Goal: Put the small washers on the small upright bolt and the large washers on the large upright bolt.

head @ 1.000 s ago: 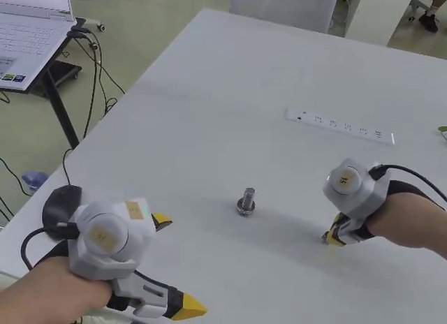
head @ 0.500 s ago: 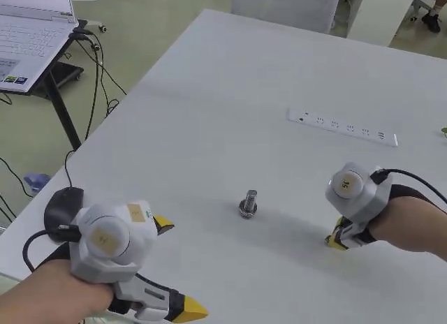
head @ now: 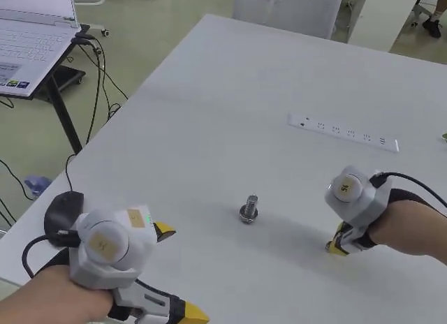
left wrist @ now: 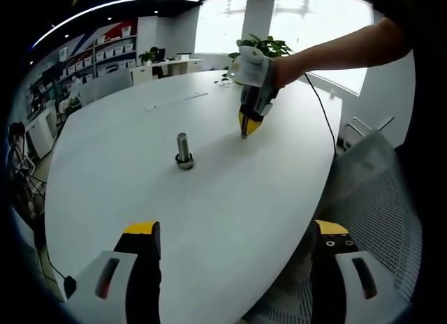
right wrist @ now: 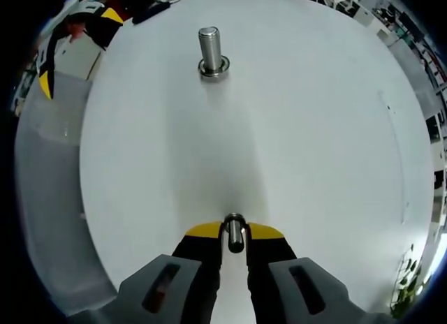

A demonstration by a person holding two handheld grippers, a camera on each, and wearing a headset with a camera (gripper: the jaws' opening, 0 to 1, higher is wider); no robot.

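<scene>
in the head view, right hand-held gripper, lower right, pinched a small bolt; left hand-held gripper, lower left, was spread. large bolt stood mid-frame on the table, power strip upper right.

One upright bolt stands near the middle of the worktop, with one ring visible around its foot. One small metal piece sits in the jaws of the right gripper. With the left gripper the grippers number two; one power strip lies toward the far right edge, and one laptop sits beyond the left edge

Laptop cut by edge; right claw mostly hidden beneath housing.
</scene>
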